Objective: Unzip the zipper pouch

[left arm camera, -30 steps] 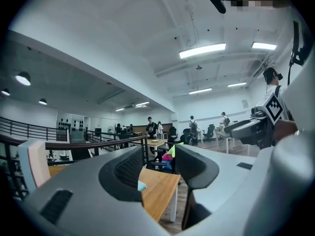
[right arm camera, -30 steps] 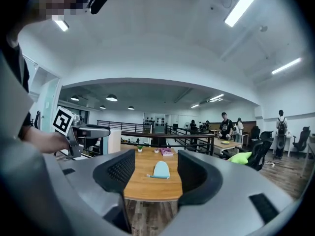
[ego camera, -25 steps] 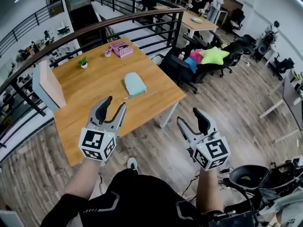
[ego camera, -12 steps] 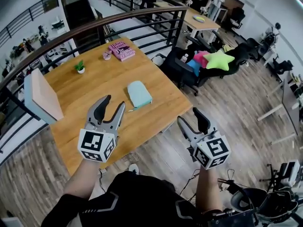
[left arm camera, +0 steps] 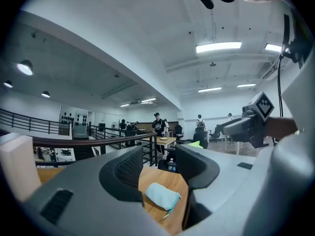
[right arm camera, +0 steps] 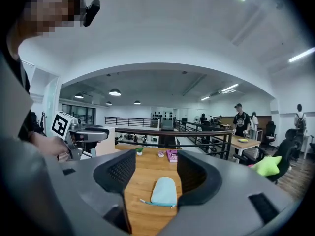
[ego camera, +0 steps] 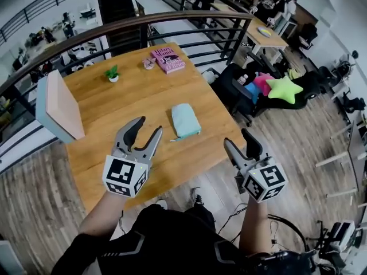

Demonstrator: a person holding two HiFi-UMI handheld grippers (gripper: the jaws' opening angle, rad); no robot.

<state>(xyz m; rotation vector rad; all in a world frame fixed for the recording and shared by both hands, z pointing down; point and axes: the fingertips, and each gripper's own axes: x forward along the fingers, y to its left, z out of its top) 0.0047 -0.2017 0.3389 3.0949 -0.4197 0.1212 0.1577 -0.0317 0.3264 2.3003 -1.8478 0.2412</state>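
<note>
1. Wooden floor runs all round a big wooden table [ego camera: 114,105], and a black railing [ego camera: 114,27] curves behind it.
2. At the table's left edge a flat board [ego camera: 59,105] with pale blue sides stands tilted.
3. A tiny potted plant [ego camera: 113,73] sits near the far edge of the table.
4. The left gripper [ego camera: 148,127] hangs above the near part of the table. Its two claws are spread apart with nothing between them.
5. A pink book [ego camera: 168,59] lies at the far corner, well apart from the grippers.
6. The light blue zipper pouch [ego camera: 185,121] lies flat on the table near its right edge. It is just past the left gripper and a bit to its right. A thin cord [ego camera: 174,138] sticks out from its near end. Nothing touches the pouch.
7. The right gripper [ego camera: 238,139] is held over the floor, just off the table's near right corner. Its claws are spread wide too and hold nothing.
8. Off to the right, a green star pillow [ego camera: 284,89] rests on dark chairs.
</note>
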